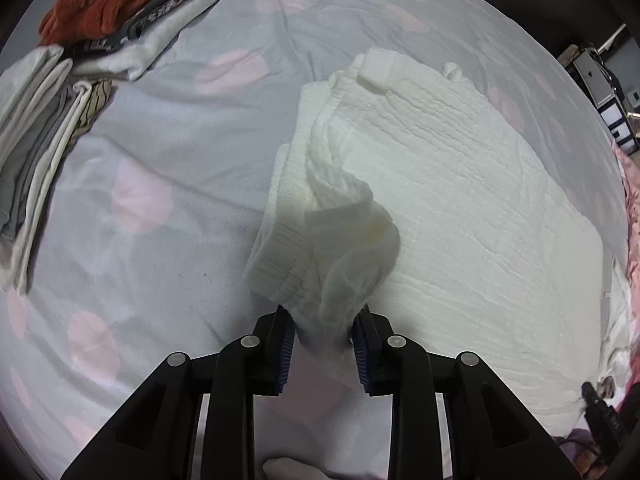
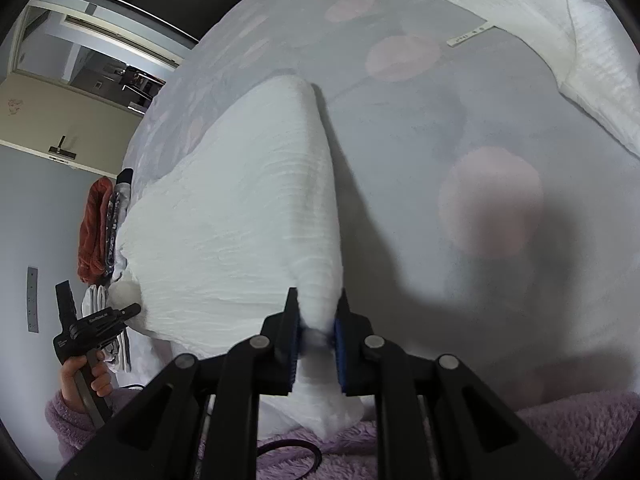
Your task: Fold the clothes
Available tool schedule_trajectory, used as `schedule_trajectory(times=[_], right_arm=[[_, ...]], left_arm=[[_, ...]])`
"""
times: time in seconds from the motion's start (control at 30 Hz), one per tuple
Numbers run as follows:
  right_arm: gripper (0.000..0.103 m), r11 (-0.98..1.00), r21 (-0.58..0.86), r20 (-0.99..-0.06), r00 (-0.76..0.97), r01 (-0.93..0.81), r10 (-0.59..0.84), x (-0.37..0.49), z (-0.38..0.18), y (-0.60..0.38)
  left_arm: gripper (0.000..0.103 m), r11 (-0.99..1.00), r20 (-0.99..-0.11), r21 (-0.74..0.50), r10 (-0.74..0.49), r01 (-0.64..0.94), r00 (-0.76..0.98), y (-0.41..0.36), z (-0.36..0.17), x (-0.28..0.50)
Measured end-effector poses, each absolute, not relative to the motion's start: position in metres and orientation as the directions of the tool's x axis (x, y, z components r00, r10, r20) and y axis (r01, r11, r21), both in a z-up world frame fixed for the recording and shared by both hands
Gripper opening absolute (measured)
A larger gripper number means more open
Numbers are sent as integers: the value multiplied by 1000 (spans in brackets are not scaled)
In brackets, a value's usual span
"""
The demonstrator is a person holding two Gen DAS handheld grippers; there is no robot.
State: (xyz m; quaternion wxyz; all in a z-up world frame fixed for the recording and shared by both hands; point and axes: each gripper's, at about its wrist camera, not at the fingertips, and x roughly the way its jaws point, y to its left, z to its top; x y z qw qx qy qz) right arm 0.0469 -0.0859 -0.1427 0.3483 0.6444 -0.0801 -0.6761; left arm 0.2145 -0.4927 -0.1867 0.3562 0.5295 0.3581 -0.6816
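folded stacks beside gripped white garment, spotted bedspread

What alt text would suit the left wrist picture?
The left gripper pinches a bunched corner of a white crinkled garment spread on a grey bedspread with pink dots. Folded clothes are stacked at the upper left.

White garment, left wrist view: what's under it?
The grey bedspread with pink dots lies under the white garment; anything beneath its folded layers is hidden. Left gripper pinches one end.
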Motion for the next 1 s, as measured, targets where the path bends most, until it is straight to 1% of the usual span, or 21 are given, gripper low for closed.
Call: schedule_trajectory(times=[0.1, 0.23, 0.37, 0.53, 0.7, 0.83, 1.0], right_arm=[[21, -759, 560, -816, 63, 332, -574, 48, -142, -84], [22, -772, 578, -803, 17, 267, -595, 49, -138, -75], [22, -765, 605, -776, -52, 221, -628, 52, -128, -68], [22, -780, 556, -794, -92, 288, -600, 67, -108, -76], [22, -795, 463, -825, -137, 393, -548, 92, -83, -89], [22, -796, 410, -846, -140, 445, -514, 107, -70, -96], [22, -786, 433, -847, -100, 441, -522, 114, -65, -111]], left_arm=[[40, -446, -977, -110, -114, 888, -178, -494, -184, 225], [40, -384, -968, -116, -162, 916, -190, -495, -172, 244], [40, -369, -952, -158, -190, 916, -241, -492, -159, 253], [42, -359, -927, -213, -220, 909, -304, -488, -144, 263], [42, -354, -899, -261, -249, 898, -359, -483, -128, 271], [42, -424, -886, -249, -264, 871, -382, -467, -111, 264], [44, -531, -878, -218, -259, 819, -402, -442, -95, 239]])
